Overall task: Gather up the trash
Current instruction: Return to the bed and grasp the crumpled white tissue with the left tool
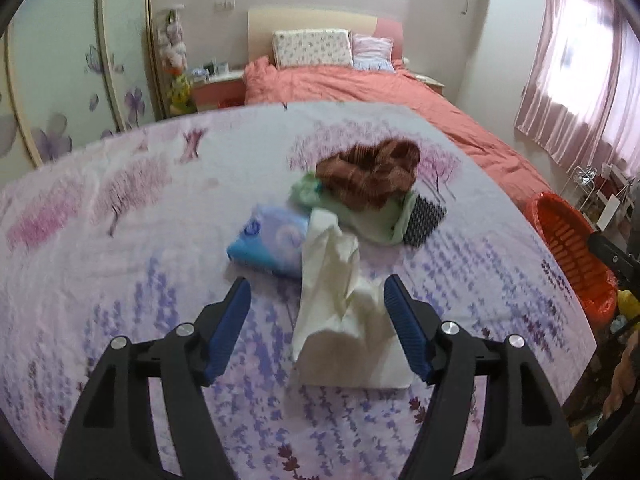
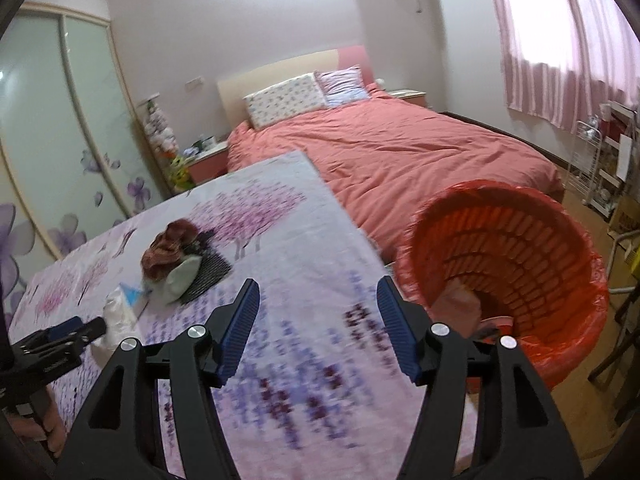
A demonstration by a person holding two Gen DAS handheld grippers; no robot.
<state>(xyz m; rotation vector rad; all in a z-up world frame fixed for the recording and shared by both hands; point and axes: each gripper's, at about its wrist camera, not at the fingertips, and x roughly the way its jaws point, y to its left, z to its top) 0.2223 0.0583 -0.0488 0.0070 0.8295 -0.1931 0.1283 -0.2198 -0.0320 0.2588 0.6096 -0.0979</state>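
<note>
hand-held grippers: left (image 1: pixel 316 312) released, right (image 2: pixel 318 318) released | 1 tissue (image 1: pixel 340 304) | 1 bin (image 2: pixel 560 240)

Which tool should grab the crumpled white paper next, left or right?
Left. The crumpled white paper lies straight ahead of the open left tool, partly between its blue pads. The open right tool faces bare floral tablecloth beside the red-lined orange basket, away from the paper.

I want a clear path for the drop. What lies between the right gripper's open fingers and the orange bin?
Only bare floral tablecloth and the table's edge separate the right gripper from the orange plastic-lined bin; the right wrist view shows it.
</note>
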